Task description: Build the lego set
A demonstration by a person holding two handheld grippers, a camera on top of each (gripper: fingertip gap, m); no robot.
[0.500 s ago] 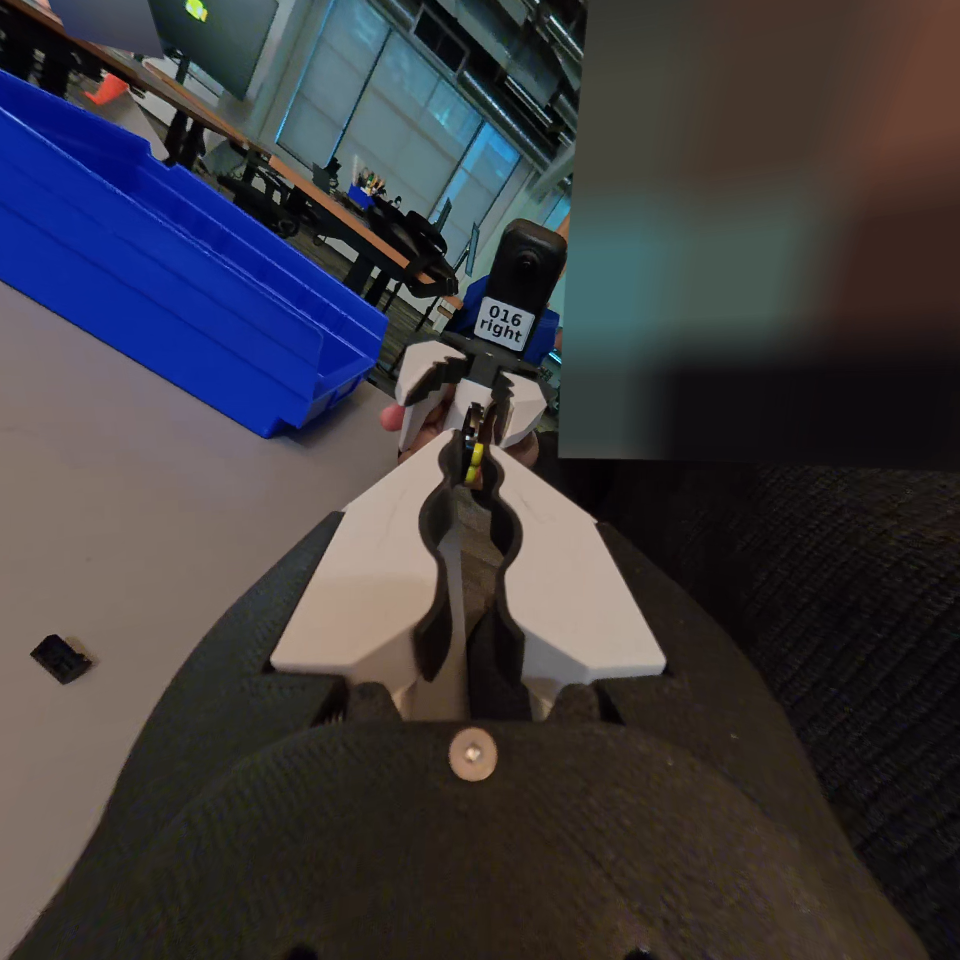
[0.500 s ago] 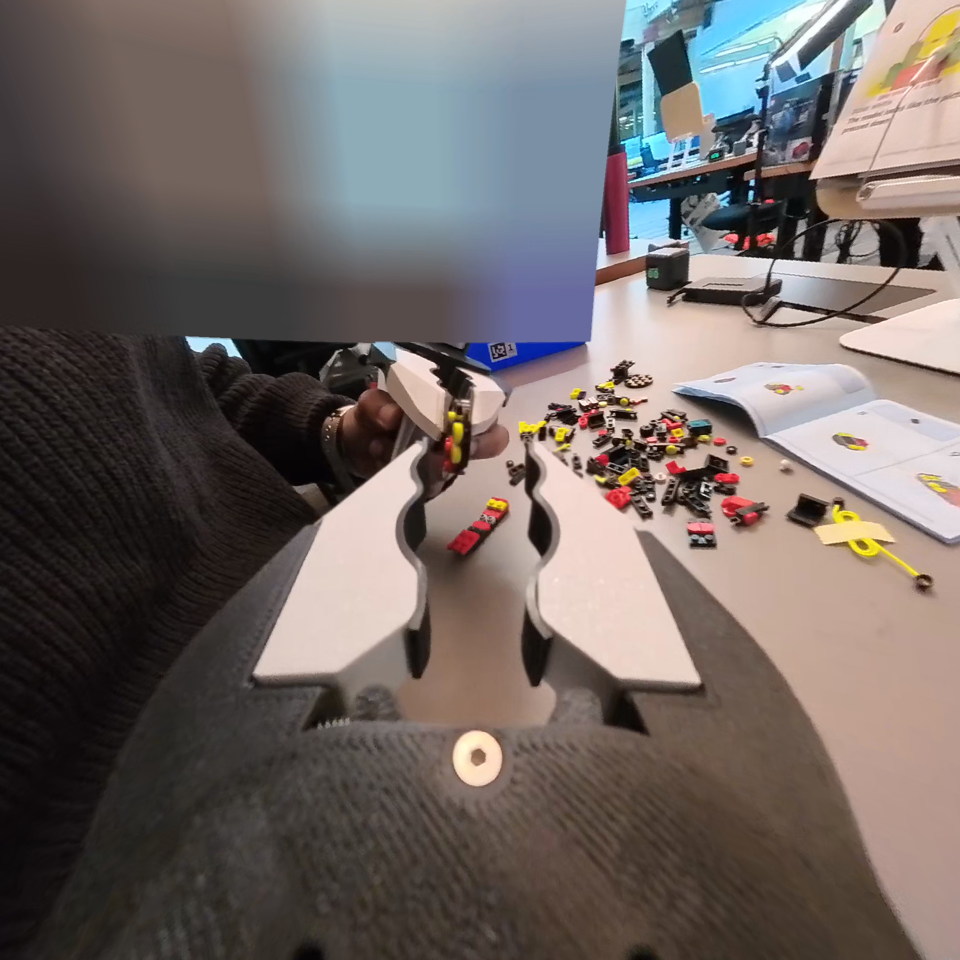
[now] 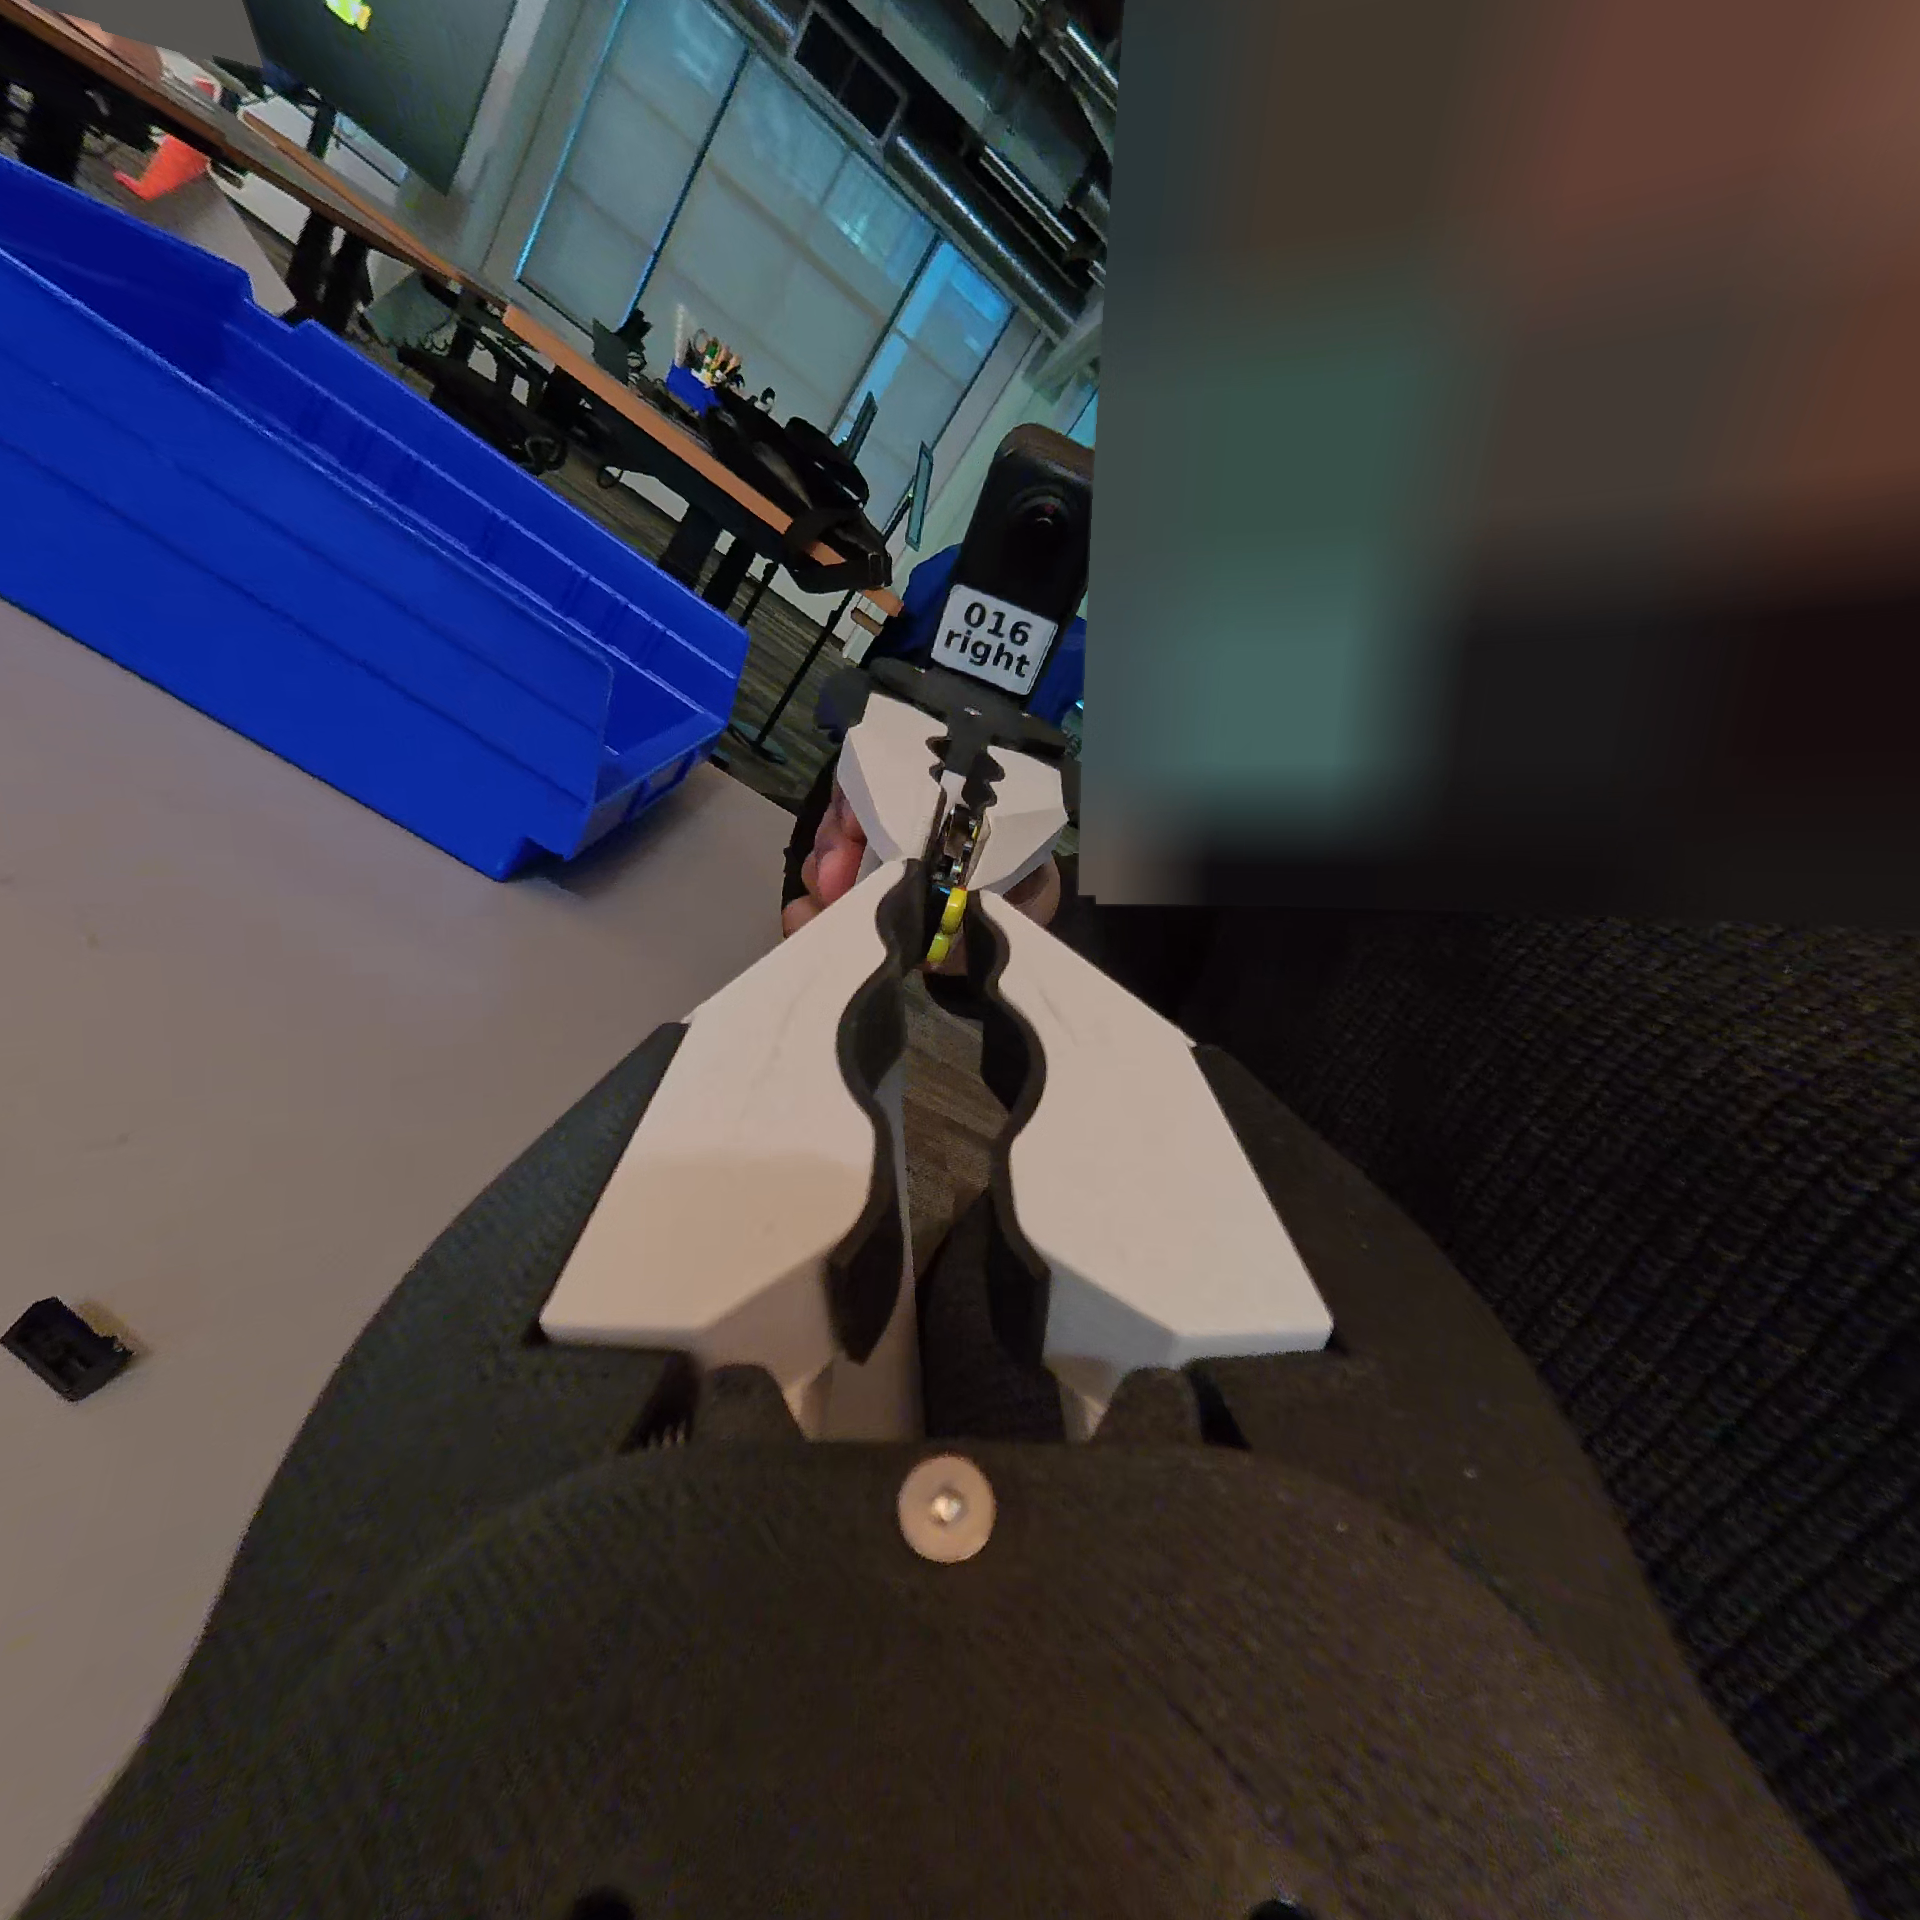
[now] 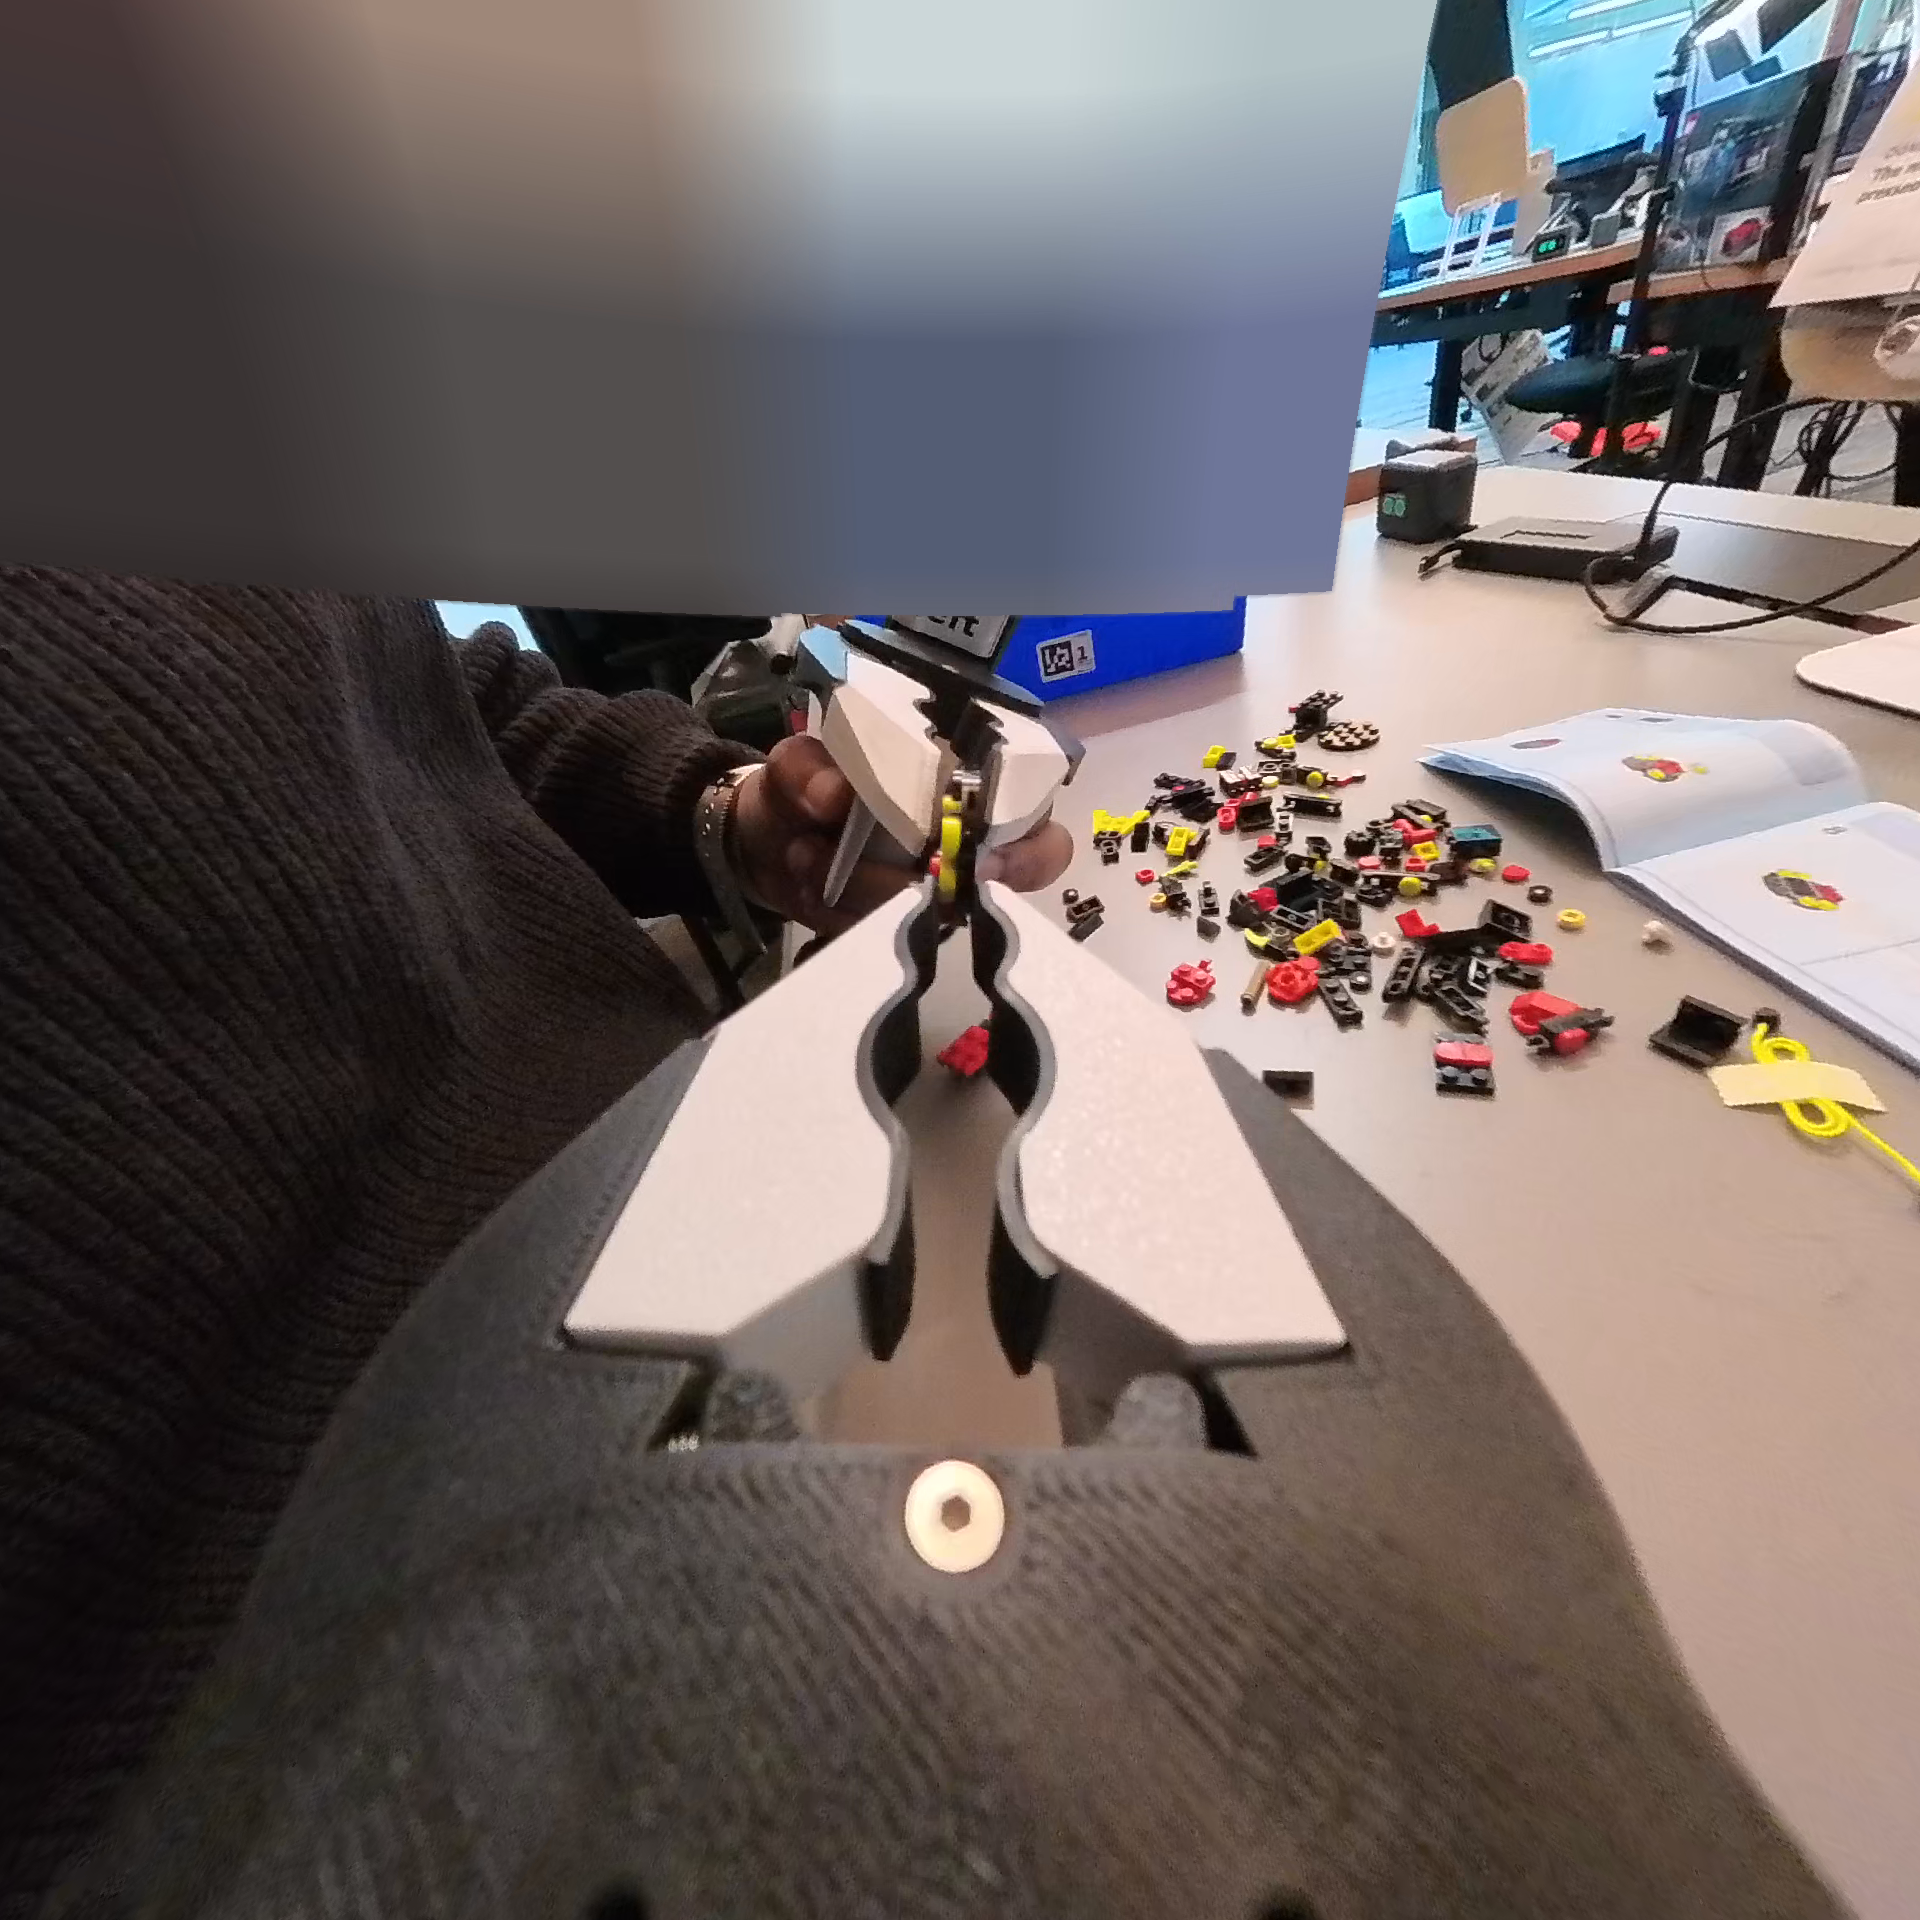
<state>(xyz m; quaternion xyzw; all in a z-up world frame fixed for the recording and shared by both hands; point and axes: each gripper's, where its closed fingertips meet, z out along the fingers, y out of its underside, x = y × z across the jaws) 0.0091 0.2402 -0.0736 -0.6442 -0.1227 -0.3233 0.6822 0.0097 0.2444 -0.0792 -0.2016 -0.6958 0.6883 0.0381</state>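
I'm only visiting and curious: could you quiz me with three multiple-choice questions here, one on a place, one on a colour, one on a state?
1. Where does the open paper instruction booklet lie?
A) on the floor
B) on the grey table, right of the pile of small loose bricks
C) in a drawer

2. What colour is the long plastic bin?
A) blue
B) green
C) white

3. How is the right tool?
A) wide open
B) shut on the small yellow-and-black brick assembly
C) lying on the table

Answers: B, its pages lie flat beside the pile; A, its walls are blue; B, its tips pinch the assembly, which the left tool grips too.
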